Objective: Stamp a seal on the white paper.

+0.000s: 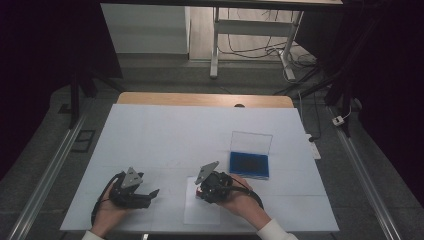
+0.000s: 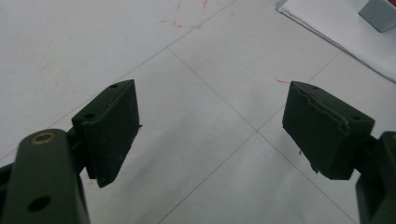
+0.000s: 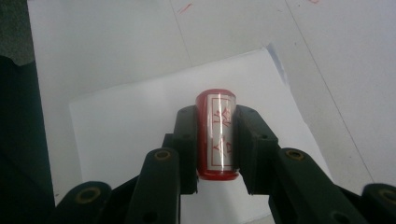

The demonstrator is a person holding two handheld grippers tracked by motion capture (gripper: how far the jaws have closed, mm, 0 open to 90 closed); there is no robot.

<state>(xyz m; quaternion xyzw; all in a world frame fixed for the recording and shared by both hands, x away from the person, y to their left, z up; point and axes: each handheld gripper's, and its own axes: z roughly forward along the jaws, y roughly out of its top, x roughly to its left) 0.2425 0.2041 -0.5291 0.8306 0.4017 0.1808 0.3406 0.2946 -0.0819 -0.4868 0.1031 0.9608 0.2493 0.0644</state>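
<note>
Across the counter [image 1: 150, 130] lies a white gridded sheet; beyond it are a dark room, grey floor and a desk frame with cables. Left gripper [image 1: 134, 192] rests low at the near left, fingers [image 2: 109, 128] spread wide over bare sheet. Right gripper [image 1: 209, 189] stands near centre above a white paper [image 3: 126, 121], fingers pinching a red seal stamp [image 3: 217, 137]. Its long axis runs along the fingers, one end pointing away from the camera. An open blue ink-pad case [image 1: 249, 163] sits further right. Red characters on the stamp's face are legible in the right gripper view.
</note>
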